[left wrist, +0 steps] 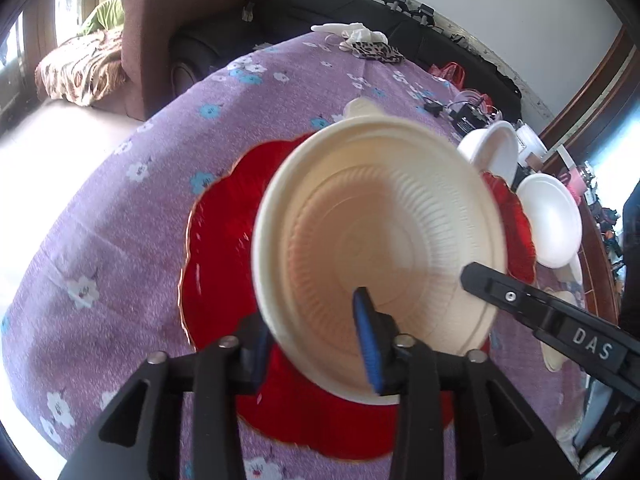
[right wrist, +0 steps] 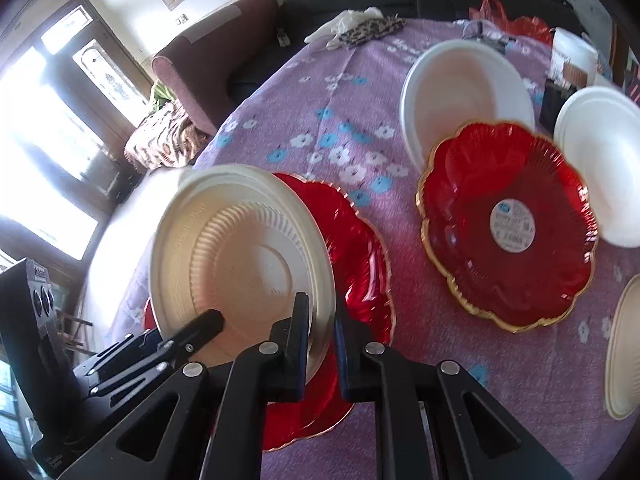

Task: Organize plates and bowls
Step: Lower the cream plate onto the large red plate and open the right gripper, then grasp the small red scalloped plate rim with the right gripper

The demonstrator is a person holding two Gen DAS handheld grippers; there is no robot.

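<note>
Both grippers pinch one cream plate [left wrist: 376, 256] by its rim, tilted up over a red plate [left wrist: 216, 248] near the table's [left wrist: 120, 208] edge. The left gripper [left wrist: 316, 344] and the right gripper [right wrist: 322, 340] reach in from opposite sides, jaws clamped on it.

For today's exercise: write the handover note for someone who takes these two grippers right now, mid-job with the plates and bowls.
Left gripper: shut on the near rim of the cream ribbed plate.
Right gripper: shut on the same plate's rim, from the other side.
The plate is tilted, held above a red scalloped plate on the purple floral tablecloth.
Second red plate, with a label, lies empty to the right; white bowl behind it, white plate beside it.
Done: nothing stacked yet, as far as shown.
Left: set this plate down, then group the rest.
</note>
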